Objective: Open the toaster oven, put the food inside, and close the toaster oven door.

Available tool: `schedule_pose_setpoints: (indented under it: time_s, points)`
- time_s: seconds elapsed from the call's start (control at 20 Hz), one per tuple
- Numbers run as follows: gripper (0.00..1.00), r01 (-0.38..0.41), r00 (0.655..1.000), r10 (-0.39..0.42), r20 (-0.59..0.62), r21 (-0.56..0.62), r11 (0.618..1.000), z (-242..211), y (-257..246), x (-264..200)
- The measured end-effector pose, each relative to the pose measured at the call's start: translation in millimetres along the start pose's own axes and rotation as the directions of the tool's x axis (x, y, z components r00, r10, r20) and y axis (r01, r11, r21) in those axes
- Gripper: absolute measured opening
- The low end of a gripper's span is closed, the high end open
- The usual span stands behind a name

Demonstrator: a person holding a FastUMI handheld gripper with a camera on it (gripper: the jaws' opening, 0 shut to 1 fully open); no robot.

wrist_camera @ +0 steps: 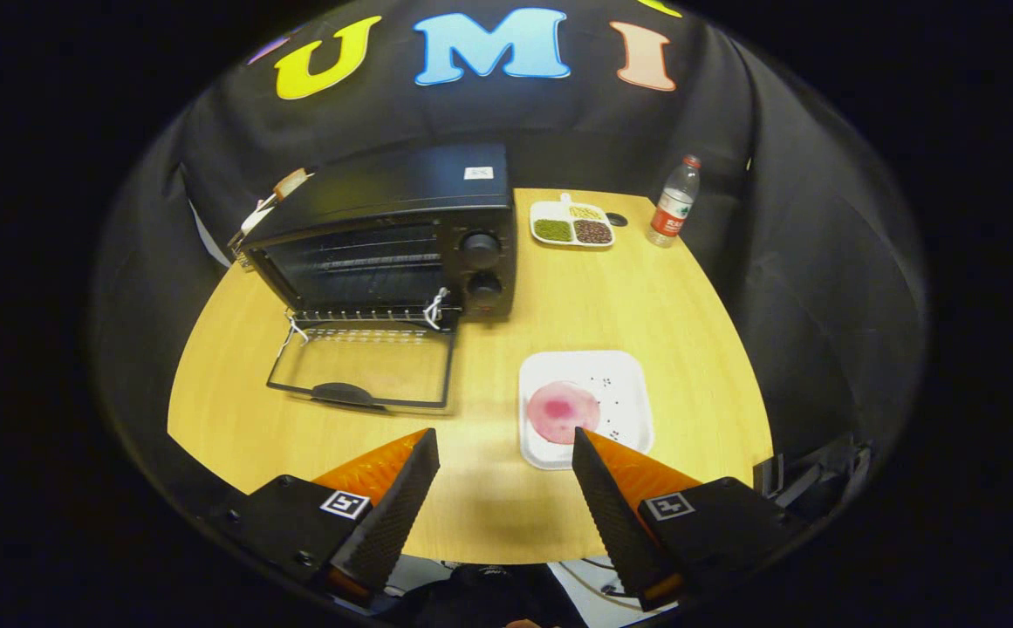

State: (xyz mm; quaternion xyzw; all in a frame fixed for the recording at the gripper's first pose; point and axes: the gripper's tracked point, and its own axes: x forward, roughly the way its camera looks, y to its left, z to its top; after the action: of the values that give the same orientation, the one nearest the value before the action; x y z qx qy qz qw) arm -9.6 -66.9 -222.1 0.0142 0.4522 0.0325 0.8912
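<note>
Your gripper (pixel 504 445) is spread wide and grasping nothing; bare table (pixel 689 349) shows between its two fingers. Each finger's body carries a small square black-and-white marker, but no words.

Little writing can be read here. The toaster oven (pixel 401 235) has a small white sticker on its top, too small to make out. The bottle (pixel 674 202) wears a red-and-white label whose print is also too small to read.

The food (pixel 563 412), a round pink slice with a darker patch in the middle, lies on the white square plate (pixel 624 384), just ahead of your right finger, whose tip overlaps the plate's near edge. A few dark specks dot the plate to the right of the slice.

The toaster oven stands far left on the table with its glass door (pixel 365 371) dropped flat onto the tabletop toward you, handle at the near edge. The cavity is open, wire rack visible inside. Two dark knobs sit one above the other on its right face. White ties hang at both door hinges.

Far right of the oven sits a divided tray (pixel 572 225) holding green, dark reddish-brown and pale yellowish grains in separate compartments. A small dark disc lies just right of it, and the bottle stands upright beyond that, near the table's far right edge.
</note>
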Motion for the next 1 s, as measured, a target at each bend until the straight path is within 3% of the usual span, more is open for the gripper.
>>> schedule_pose_setpoints:
  time_s: [0.2,0.75,1.0]
  points:
    - [0.98,-0.019,0.999,0.021,-0.047,0.037,0.999,-2.1,-40.8,20.8]
    - [0.97,-0.151,0.965,0.178,-0.193,0.15,0.977,-1.5,-128.1,90.2]
    - [0.98,-0.146,0.948,0.177,-0.266,0.133,0.98,-18.1,-144.7,123.4]
